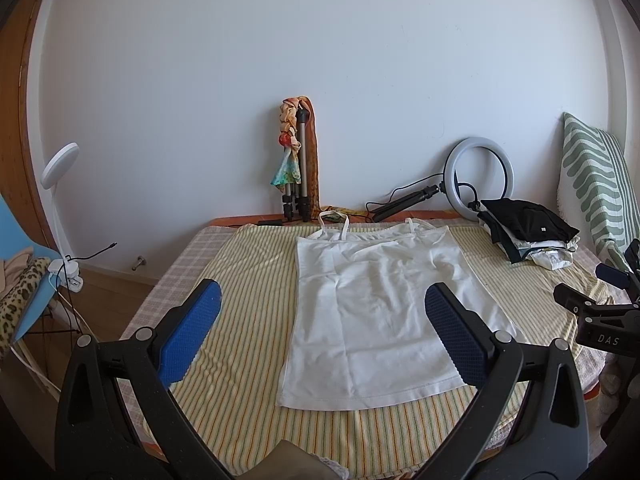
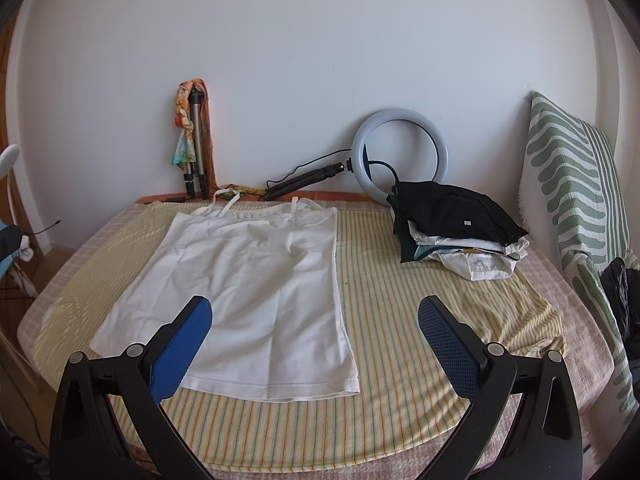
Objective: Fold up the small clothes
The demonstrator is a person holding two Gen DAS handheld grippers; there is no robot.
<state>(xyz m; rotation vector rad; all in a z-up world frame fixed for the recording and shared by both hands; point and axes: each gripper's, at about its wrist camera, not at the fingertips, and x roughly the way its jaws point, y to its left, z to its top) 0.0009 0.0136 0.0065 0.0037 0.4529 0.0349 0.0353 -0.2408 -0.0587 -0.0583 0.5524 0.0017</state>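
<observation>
Two views, one bed. From my left tongs [image 1: 322,332], spread wide and empty, I alone see my right tongs [image 1: 600,300] poking in at three o'clock, also a desk lamp [image 1: 60,184] and blue chair [image 1: 20,264] at nine o'clock. From my right tongs [image 2: 316,340], also spread, the green-striped cushion [image 2: 576,200] shows fully at three o'clock. The white camisole [image 2: 248,288] lies flat on the striped sheet [image 2: 400,320], straps at twelve o'clock, lightly wrinkled; the folded pile [image 2: 456,224] sits at two o'clock.
</observation>
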